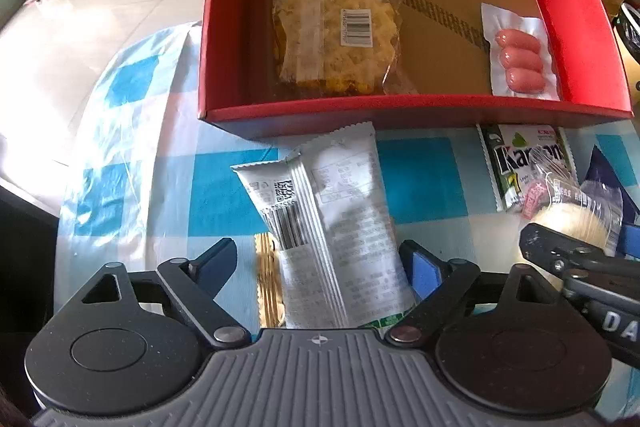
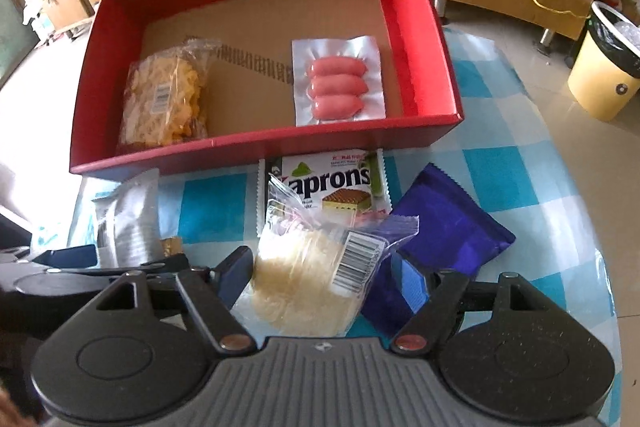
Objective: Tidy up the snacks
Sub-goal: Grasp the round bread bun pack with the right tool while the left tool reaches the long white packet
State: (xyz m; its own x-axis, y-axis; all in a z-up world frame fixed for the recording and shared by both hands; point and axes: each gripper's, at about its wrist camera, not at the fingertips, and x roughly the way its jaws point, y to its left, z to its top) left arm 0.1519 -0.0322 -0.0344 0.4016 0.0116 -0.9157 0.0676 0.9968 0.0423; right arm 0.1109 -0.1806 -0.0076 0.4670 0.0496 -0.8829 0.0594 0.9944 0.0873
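Left tool [image 1: 320, 267] open astride white packet [image 1: 344, 227]; right tool [image 2: 324, 279] straddles rice-cracker bag [image 2: 308, 279], grip unclear; slippery film could slide out, missing red box [image 2: 248, 147]

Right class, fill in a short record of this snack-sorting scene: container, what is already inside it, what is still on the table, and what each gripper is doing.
container: red box, open top, on the checked tablecloth
inside: bag of yellow crisps; vacuum pack of three sausages
outside: white wrapper; wafer pack; purple packet; clear bag of pale snacks
left gripper: jaws wide, astride the white wrapper
right gripper: jaws either side of the clear bag; grip unclear
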